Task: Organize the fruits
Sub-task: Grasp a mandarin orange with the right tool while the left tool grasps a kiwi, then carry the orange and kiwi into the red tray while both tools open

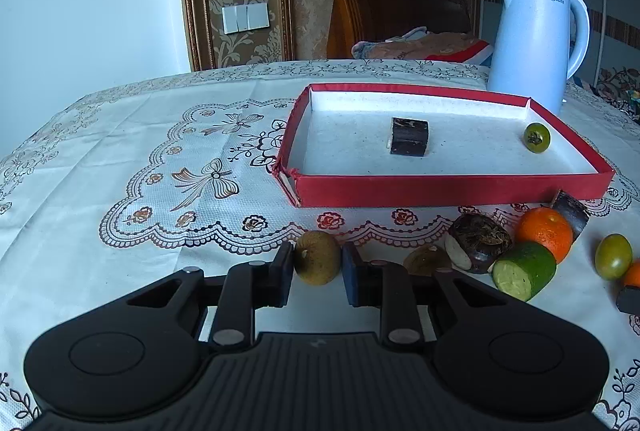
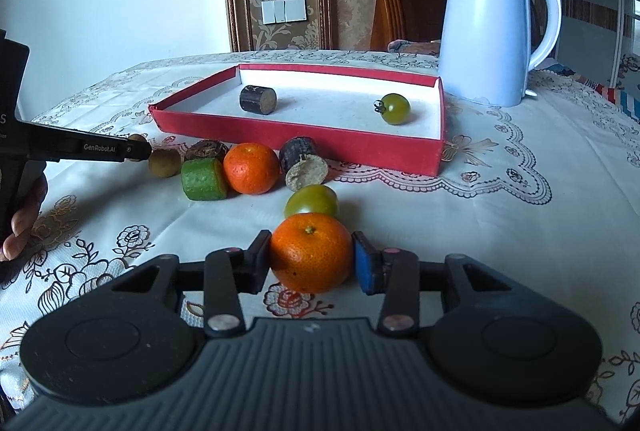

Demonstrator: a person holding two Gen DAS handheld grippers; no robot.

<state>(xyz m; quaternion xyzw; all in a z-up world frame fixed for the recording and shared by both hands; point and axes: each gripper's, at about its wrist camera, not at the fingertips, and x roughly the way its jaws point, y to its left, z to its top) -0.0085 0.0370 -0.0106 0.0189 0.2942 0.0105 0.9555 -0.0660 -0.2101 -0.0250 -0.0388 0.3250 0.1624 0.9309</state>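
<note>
Left hand-held gripper: fingers clamped on a small brown longan, one pad against each side, fruit resting on the worktop. Just right of its fingers lies a second longan, then a dark water chestnut, a cut cucumber piece and an orange mandarin, all bunched and touching or nearly so. Further right, a green tomato stands apart from the bunch.

Right hand-held gripper: fingers closed on a second mandarin, black pad on its left, blue pad on its right, fruit sitting on the cloth. Directly ahead of it, touching or nearly touching, is the green tomato. Beyond that lies a cut piece of dark sugarcane, pale end toward the camera.

Ahead of both hand-held grippers sits a shallow red box with a white floor. Inside it: a short sugarcane piece toward the left, and a small green tomato with calyx toward the right, well apart from each other.

Behind the box, to the right, stands a white electric kettle. In the right wrist view, at far left, a person's hand grips the left device's handle. The worktop is covered by a white embroidered tablecloth.
</note>
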